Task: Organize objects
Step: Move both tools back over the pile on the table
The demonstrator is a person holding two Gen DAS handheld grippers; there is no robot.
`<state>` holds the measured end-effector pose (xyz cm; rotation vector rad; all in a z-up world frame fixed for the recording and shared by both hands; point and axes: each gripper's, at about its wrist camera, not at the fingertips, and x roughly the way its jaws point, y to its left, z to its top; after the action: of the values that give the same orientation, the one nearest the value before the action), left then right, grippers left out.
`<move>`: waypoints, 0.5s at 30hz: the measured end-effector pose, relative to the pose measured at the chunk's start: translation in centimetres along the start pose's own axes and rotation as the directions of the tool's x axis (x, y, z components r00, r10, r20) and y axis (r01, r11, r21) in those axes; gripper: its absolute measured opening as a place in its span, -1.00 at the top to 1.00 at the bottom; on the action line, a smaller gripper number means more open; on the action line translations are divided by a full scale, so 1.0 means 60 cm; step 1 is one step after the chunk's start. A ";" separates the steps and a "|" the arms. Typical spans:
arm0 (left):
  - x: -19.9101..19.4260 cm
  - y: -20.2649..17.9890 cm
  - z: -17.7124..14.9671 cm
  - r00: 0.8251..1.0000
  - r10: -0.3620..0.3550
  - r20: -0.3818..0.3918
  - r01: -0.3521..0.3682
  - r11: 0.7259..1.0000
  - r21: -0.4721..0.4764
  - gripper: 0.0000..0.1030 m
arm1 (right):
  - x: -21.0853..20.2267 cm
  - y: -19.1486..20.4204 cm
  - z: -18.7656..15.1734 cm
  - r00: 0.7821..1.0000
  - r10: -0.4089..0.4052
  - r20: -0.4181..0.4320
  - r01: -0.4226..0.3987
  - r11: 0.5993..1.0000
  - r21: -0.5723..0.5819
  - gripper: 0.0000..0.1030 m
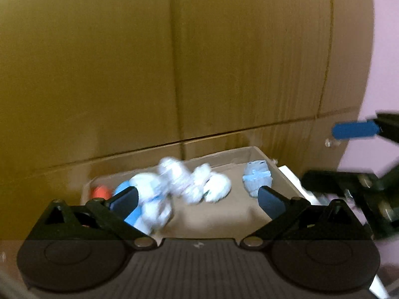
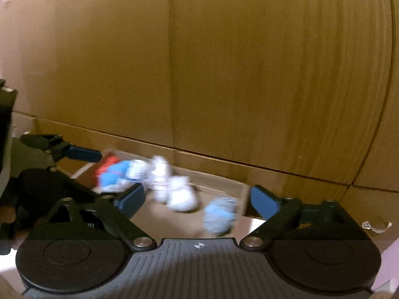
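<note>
A tall brown cardboard wall [image 1: 224,62] fills the background of both wrist views. At its foot sits a shallow open cardboard box [image 1: 251,152], and inside it lie the soft, blurred bundles [image 1: 189,182]: a cluster of white and pale-blue balled-up pieces toward the left and middle, a separate light-blue bundle [image 1: 256,178] near the box's right wall, and a small red-orange item [image 1: 101,191] in the far left corner. The left gripper [image 1: 197,200] hangs over the box with its jaws spread wide, nothing between the dark blue pads. The right gripper [image 2: 197,200] is likewise wide apart and empty, just beside the left one, above the box's right end.
</note>
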<state>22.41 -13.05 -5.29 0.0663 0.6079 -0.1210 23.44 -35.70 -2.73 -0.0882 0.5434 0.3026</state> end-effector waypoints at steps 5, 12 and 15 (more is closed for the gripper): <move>-0.142 0.050 -0.086 0.994 0.100 0.039 -0.094 0.986 -0.137 -0.98 | -0.092 0.116 -0.021 0.996 0.057 0.067 -0.056 0.998 -0.008 -0.99; -0.315 0.107 -0.263 0.959 0.281 -0.040 -0.281 0.921 -0.271 -0.98 | -0.159 0.278 -0.110 0.963 0.263 0.058 -0.263 0.965 -0.007 -0.99; -0.366 0.101 -0.338 0.943 0.327 -0.064 -0.331 0.897 -0.292 -0.98 | -0.181 0.333 -0.163 0.958 0.283 0.045 -0.281 0.958 -0.047 -0.99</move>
<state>-6.12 -3.02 -9.14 -0.1247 0.6143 0.3020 3.65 -21.11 -5.46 -0.0413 0.4984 0.5936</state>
